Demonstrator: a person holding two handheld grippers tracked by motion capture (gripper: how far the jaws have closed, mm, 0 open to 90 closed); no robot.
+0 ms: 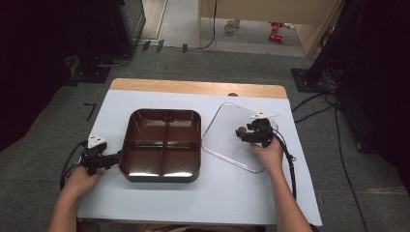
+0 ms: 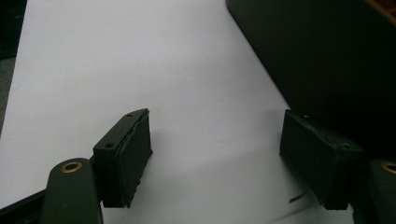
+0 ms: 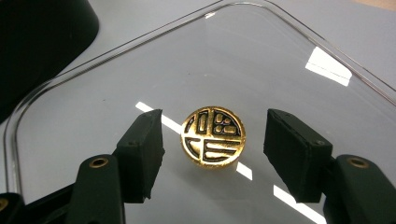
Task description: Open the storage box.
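Right hand-held gripper (image 3: 212,140), jaws apart, straddles the gold knob (image 3: 213,136) of the clear lid (image 1: 227,133); left hand-held gripper (image 2: 217,158) gapes beside the brown four-compartment tray (image 1: 163,144).

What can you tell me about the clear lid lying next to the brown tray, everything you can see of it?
The clear lid looks like transparent plastic, roughly square with rounded corners and a raised rim. It lies flat on the pale table cover, turned at an angle, just right of the brown four-compartment tray; whether they touch is unclear. At its middle sits a round gold knob with a dark embossed pattern. The right gripper is poised over it, jaws open on either side of the knob, not yet closed on it.
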